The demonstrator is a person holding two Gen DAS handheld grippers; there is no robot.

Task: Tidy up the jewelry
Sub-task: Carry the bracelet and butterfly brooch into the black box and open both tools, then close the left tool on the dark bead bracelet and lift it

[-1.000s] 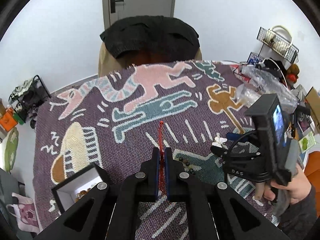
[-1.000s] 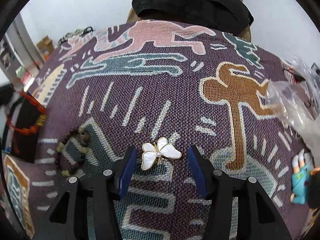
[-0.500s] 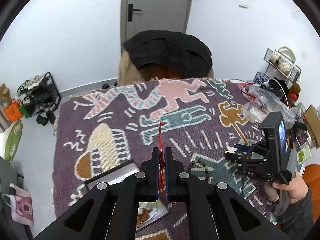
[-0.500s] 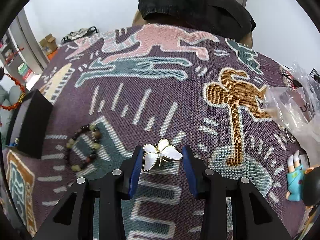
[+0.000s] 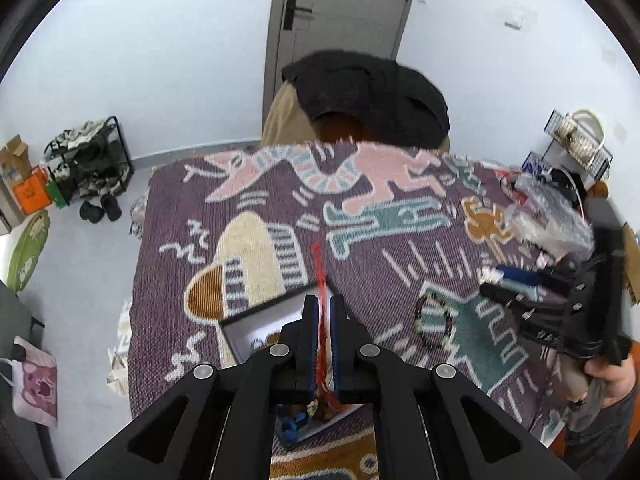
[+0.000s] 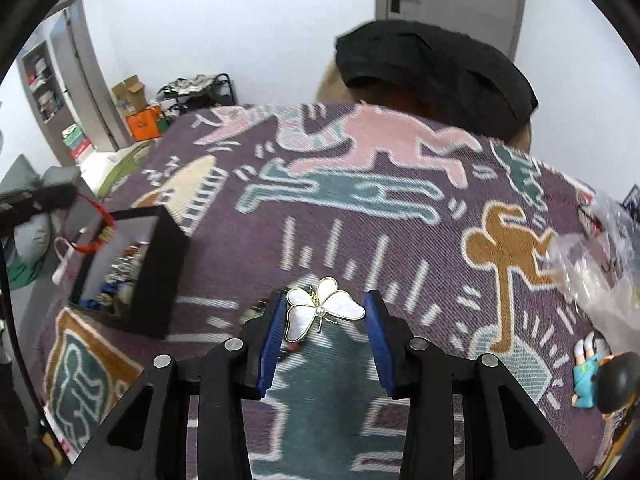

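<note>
My left gripper (image 5: 324, 304) is shut on a red cord bracelet (image 5: 320, 276) and hangs over the open black jewelry box (image 5: 256, 332), which holds several pieces. My right gripper (image 6: 326, 312) is shut on a white butterfly brooch (image 6: 320, 312), lifted off the patterned cloth (image 6: 360, 200). In the right wrist view the box (image 6: 156, 280) stands at the left, with the red bracelet (image 6: 96, 232) dangling above it. A dark beaded bracelet (image 5: 434, 322) lies on the cloth between box and right gripper (image 5: 508, 280); in the right wrist view it is mostly hidden behind the fingers.
A crumpled clear plastic bag (image 6: 600, 264) and a small toy figure (image 6: 600, 376) sit at the table's right edge. A chair draped with a black garment (image 5: 368, 96) stands at the far side. A shoe rack (image 5: 88, 160) is on the floor left.
The left gripper carried the red bracelet leftward to above the box. The right gripper closed on the butterfly brooch and lifted it off the cloth.
</note>
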